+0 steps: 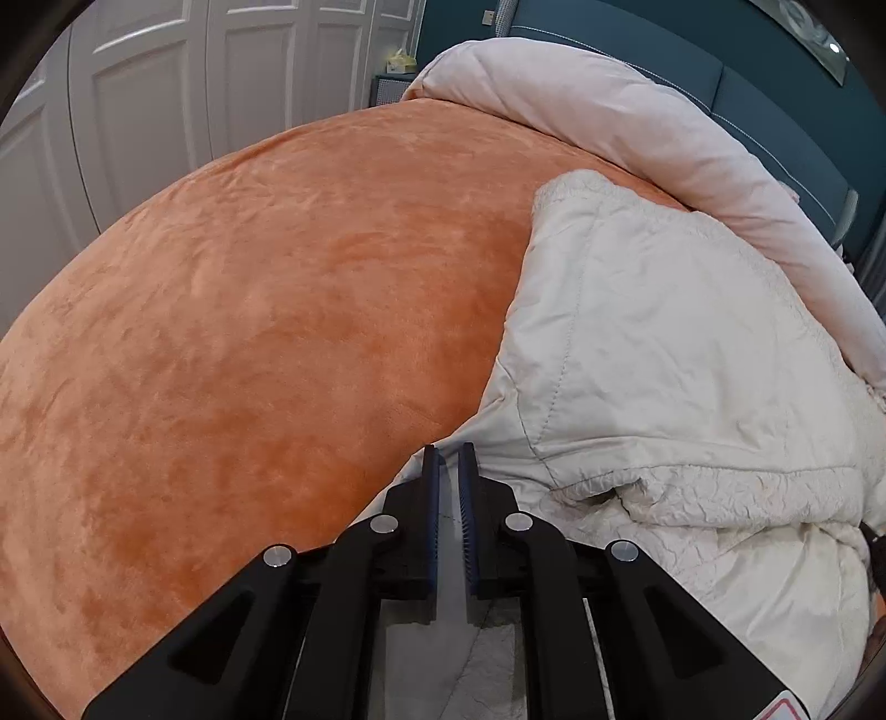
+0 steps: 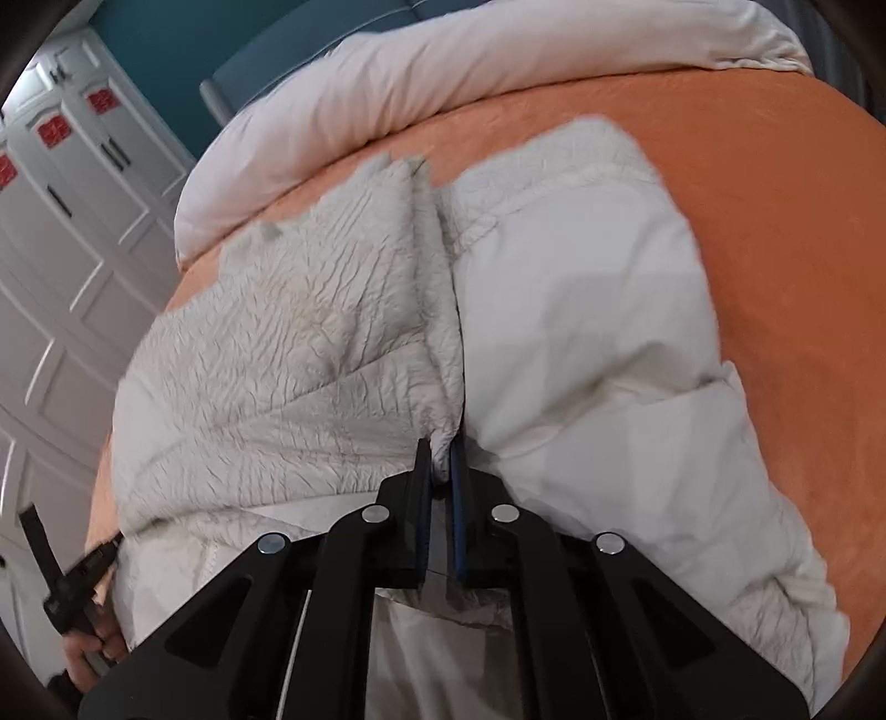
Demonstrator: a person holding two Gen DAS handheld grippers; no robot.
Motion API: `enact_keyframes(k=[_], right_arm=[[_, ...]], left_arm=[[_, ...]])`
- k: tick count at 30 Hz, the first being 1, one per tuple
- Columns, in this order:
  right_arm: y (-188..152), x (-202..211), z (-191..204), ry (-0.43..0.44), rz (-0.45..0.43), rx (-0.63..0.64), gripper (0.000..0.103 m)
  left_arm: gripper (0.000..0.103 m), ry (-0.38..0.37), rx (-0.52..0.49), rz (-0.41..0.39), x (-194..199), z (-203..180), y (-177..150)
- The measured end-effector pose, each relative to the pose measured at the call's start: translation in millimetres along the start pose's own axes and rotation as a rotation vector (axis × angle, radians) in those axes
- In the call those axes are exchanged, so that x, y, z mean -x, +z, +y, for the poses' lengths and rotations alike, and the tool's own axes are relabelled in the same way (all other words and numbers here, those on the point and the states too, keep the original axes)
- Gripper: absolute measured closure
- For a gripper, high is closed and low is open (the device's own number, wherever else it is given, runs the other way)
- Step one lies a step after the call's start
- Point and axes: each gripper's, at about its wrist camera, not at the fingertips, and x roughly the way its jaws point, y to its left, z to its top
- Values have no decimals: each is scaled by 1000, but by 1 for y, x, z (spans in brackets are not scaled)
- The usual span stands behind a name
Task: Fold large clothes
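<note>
Black gripper, left (image 1: 448, 451): jaws pulled in tight with the near edge of the cream quilted jacket (image 1: 664, 343) pinched between the blue pads, only a thin sliver of fabric showing in the slot.
Black gripper, right (image 2: 441, 446): same deal, jaws nearly together and clamped on a bunched ridge of that jacket where the crinkly side meets the smooth side.
Other gripper seen from the right wrist: the left one pokes in at the lower left corner (image 2: 72, 581), with a hand (image 2: 88, 648) wrapped round it, right at the jacket's near edge.
Jacket, where it is: sprawled on the orange plush bedspread (image 1: 249, 310), taking up the near part of the bed. From the right wrist you get a wrinkled textured panel on the left and a smoother padded panel on the right, with a fold line running away from the pads. That view is a bit smeared.
Bedspread: bare orange stretches out to the left of the jacket in the left wrist view.
Further back: a pale pink duvet (image 1: 637, 127) rolled up along the far side of the bed.
Way back: teal padded headboard (image 1: 637, 50), and white panelled wardrobe doors (image 1: 166, 94).
</note>
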Motion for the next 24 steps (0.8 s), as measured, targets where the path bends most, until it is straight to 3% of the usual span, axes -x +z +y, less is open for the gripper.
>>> enact_keyframes(k=[3,5,6,8,10,11,13,15,18,22,23,24], right_arm=[[-1,2,3,-18,23,16,97],[2,11,1,-29,44,-12,89],[6,18,1,-56,33,-26,82],[5,52,8,-107,-74,-26,80],[0,69,39,-40,-132,61,84],[-4,70,67,9,-115,143,84],[-17,58,132,84,-43,335,85],[-31,42,177,142,5,449,85],[-51,6,232,189,73,540,86],[-54,-41,255,197,159,508,86],[-53,-52,257,164,160,519,88],[-53,-58,254,128,156,527,98]], left_arm=[[94,-10,9,-1,3,1,1],[94,-25,20,-10,10,4,3],[93,-46,24,-29,18,5,3],[89,-80,11,-64,36,3,2],[75,-114,-37,-86,51,-7,-3],[73,-118,-68,-79,52,-12,-5],[73,-97,-175,-44,46,-34,-11],[73,-48,-218,-25,34,-45,-10],[68,-26,-139,30,4,-38,6],[64,-66,-48,21,-10,-19,10],[64,-79,-35,8,-9,-15,7],[64,-91,-26,-4,-8,-13,5]])
